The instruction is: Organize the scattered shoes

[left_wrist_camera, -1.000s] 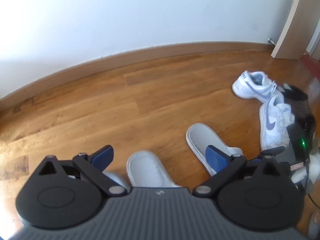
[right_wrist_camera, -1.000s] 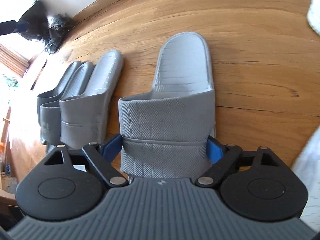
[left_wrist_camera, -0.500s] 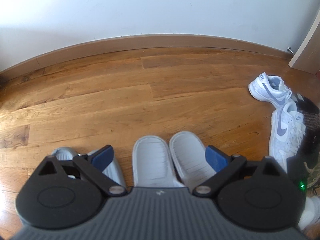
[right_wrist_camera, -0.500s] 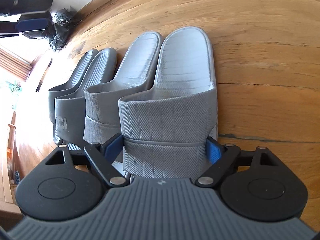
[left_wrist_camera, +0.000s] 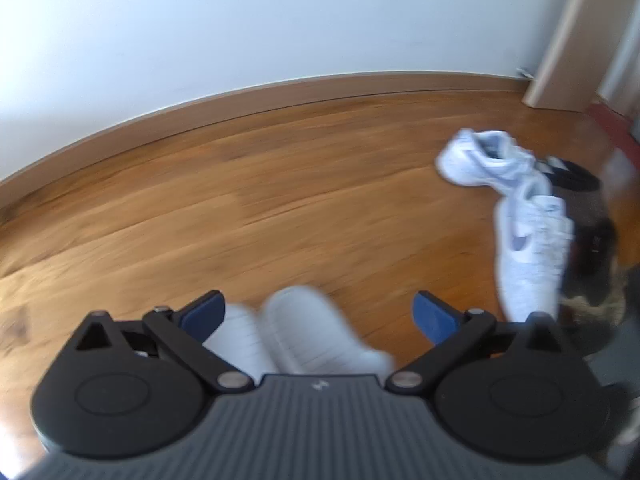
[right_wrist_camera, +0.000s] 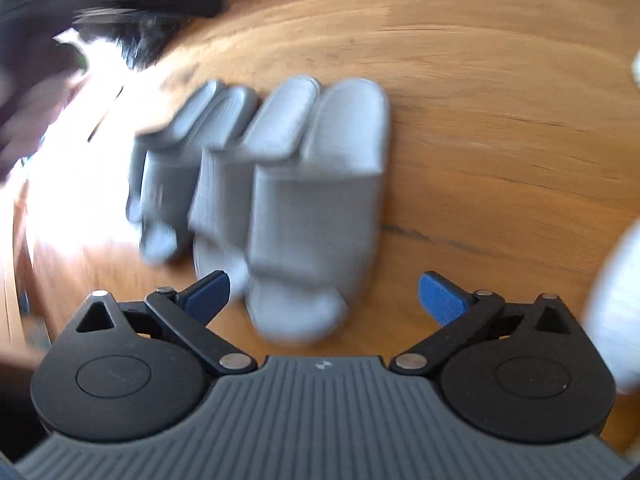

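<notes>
Several grey slippers (right_wrist_camera: 316, 208) stand side by side in a row on the wooden floor, the rightmost just ahead of my right gripper (right_wrist_camera: 324, 296), which is open and empty behind its heel. My left gripper (left_wrist_camera: 320, 314) is open and empty, above the toes of two of the slippers (left_wrist_camera: 296, 328). Two white sneakers lie scattered to the right, one (left_wrist_camera: 486, 162) farther back and one (left_wrist_camera: 532, 248) nearer. Both views are blurred.
A white wall with a wooden skirting board (left_wrist_camera: 280, 96) runs along the back. A door frame (left_wrist_camera: 568, 40) stands at the far right. A dark object (left_wrist_camera: 588, 240) lies next to the sneakers. Dark blurred shapes (right_wrist_camera: 120, 4) sit at the upper left of the right wrist view.
My right gripper has let go of the rightmost slipper, opened and pulled back from it. The slipper now stands against the row. My left gripper has swung to the right.
</notes>
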Demonstrator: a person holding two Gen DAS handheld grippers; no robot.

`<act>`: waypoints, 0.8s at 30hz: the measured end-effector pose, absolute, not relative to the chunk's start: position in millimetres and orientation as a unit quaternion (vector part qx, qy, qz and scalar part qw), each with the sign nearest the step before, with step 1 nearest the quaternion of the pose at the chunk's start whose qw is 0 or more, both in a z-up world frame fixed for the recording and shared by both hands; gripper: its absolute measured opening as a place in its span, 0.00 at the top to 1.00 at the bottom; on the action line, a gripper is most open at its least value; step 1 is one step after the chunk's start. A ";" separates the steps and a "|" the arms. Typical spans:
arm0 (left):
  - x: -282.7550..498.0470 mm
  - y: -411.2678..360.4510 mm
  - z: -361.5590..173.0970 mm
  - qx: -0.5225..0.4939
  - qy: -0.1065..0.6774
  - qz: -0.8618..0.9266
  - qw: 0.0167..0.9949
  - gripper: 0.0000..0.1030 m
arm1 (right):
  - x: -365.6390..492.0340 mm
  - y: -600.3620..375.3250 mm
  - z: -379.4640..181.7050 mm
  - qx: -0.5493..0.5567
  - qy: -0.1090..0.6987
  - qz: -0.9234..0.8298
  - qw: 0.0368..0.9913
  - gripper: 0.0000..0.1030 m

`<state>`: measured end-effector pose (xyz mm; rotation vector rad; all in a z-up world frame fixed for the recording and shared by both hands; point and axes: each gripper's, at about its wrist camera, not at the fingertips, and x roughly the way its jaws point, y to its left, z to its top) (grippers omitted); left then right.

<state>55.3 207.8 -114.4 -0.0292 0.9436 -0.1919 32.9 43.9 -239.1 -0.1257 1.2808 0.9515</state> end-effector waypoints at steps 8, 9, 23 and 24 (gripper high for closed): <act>111.8 55.2 -156.0 -0.028 0.467 -0.202 0.860 0.01 | 29.6 -165.7 -187.6 0.028 0.600 0.255 0.758 0.00; 118.8 36.1 -162.6 -0.028 0.473 -0.213 0.855 0.01 | 31.1 -182.3 -188.0 0.050 0.595 0.239 0.766 0.00; 189.6 -112.7 -264.7 0.087 0.510 -0.225 0.826 0.10 | 54.8 -299.4 -213.3 0.187 0.583 0.147 0.777 0.00; 190.8 -110.2 -267.6 0.078 0.509 -0.224 0.828 0.13 | 55.4 -300.1 -215.3 0.187 0.585 0.149 0.775 0.00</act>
